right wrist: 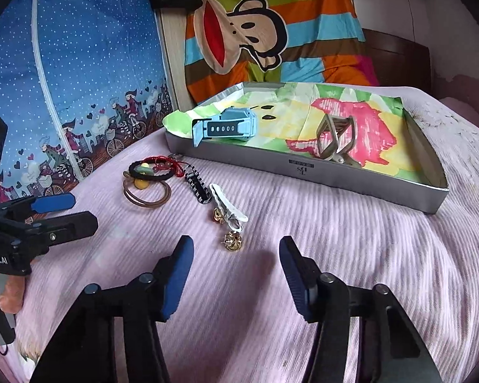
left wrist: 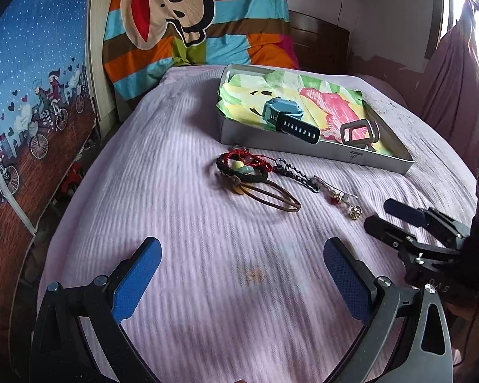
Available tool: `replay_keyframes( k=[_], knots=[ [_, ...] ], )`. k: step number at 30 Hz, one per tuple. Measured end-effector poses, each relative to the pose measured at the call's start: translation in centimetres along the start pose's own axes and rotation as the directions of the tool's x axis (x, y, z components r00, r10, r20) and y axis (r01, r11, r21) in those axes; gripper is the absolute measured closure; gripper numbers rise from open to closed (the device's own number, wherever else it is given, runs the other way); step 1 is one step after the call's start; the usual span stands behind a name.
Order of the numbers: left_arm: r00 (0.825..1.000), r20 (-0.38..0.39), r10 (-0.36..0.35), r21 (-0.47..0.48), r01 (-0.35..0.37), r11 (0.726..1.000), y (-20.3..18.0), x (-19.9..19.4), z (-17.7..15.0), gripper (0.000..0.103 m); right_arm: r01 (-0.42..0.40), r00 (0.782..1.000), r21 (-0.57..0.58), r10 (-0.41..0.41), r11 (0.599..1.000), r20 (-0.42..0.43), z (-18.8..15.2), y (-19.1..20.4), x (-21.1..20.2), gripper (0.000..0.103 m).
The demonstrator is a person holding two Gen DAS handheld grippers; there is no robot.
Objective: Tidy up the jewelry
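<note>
Right wrist view shows the tray (right wrist: 303,172) holding a blue watch (right wrist: 226,126) and metal clip (right wrist: 335,143), while bracelets (right wrist: 153,172), a hair clip (right wrist: 230,207) and gold charm (right wrist: 232,242) lie unsorted on the bedspread (right wrist: 335,255); both the right gripper (right wrist: 236,274) and left gripper (left wrist: 242,274) stand apart, empty.
</note>
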State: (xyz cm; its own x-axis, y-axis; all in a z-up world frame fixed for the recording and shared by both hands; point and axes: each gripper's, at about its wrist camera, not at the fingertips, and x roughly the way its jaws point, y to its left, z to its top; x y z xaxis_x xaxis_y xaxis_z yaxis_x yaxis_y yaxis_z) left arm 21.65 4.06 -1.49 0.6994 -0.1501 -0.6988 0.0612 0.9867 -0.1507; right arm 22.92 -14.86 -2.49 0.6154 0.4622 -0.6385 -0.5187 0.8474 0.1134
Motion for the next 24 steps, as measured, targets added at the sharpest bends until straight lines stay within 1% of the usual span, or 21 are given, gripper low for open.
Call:
replay_keyframes(
  k=[2,4,7,9,11,13,14,16,17,19,20,21,23,24],
  knots=[
    [1.0,-0.001,-0.024,-0.036,0.024,0.999,0.5,0.3,0.4,0.004,-0.014,1.0,-0.008,0.013,1.0,-0.011,0.0,0.0,0.5,0.058],
    [0.999,0.003,-0.046,-0.067,0.046,0.997,0.9,0.5,0.8,0.004,-0.019,1.0,-0.018,0.019,1.0,-0.017,0.0,0.1,0.9,0.067],
    [0.997,0.02,-0.073,-0.102,0.074,0.992,1.1,0.6,1.4,0.004,-0.034,0.999,-0.03,0.034,0.999,-0.023,0.2,0.2,1.4,0.073],
    [0.996,0.032,-0.085,-0.112,0.088,0.99,1.2,0.8,1.9,0.006,-0.048,0.998,-0.031,0.047,0.998,-0.03,0.2,0.2,1.7,0.074],
    [0.995,0.034,-0.096,-0.116,0.099,0.988,0.9,1.2,2.3,0.015,-0.063,0.997,-0.021,0.062,0.998,-0.036,0.2,0.0,2.0,0.075],
    [0.994,0.022,-0.103,-0.121,0.104,0.987,0.7,1.9,2.8,0.031,-0.073,0.997,-0.009,0.073,0.997,-0.039,0.2,-0.2,2.2,0.077],
    [0.994,0.014,-0.104,-0.123,0.105,0.987,0.6,2.2,2.9,0.034,-0.08,0.996,-0.003,0.08,0.997,-0.039,0.1,-0.4,2.3,0.077],
    [0.994,0.0,-0.108,-0.12,0.107,0.987,0.3,2.8,3.0,0.052,-0.088,0.995,0.01,0.088,0.996,-0.04,0.2,-0.6,2.4,0.079],
    [0.994,-0.009,-0.105,-0.117,0.103,0.988,0.2,3.0,3.0,0.057,-0.092,0.995,0.016,0.092,0.996,-0.04,0.2,-0.7,2.4,0.079],
    [0.995,-0.024,-0.101,-0.116,0.098,0.988,0.2,3.4,2.8,0.084,-0.1,0.994,0.024,0.101,0.995,-0.039,0.2,-0.8,2.4,0.079],
    [0.994,-0.025,-0.104,-0.115,0.1,0.988,0.2,3.5,2.7,0.089,-0.103,0.994,0.027,0.104,0.994,-0.039,0.1,-0.9,2.4,0.079],
    [0.994,-0.019,-0.107,-0.112,0.104,0.988,0.2,3.4,2.5,0.09,-0.103,0.994,0.028,0.104,0.994,-0.04,0.2,-0.9,2.5,0.079],
    [0.994,-0.003,-0.108,-0.104,0.107,0.989,0.2,3.0,2.2,0.098,-0.101,0.994,0.027,0.102,0.994,-0.042,0.2,-1.0,2.5,0.079],
    [0.994,0.003,-0.106,-0.103,0.105,0.989,0.1,2.8,2.1,0.099,-0.1,0.994,0.026,0.101,0.995,-0.045,0.2,-0.9,2.6,0.079]
  ],
)
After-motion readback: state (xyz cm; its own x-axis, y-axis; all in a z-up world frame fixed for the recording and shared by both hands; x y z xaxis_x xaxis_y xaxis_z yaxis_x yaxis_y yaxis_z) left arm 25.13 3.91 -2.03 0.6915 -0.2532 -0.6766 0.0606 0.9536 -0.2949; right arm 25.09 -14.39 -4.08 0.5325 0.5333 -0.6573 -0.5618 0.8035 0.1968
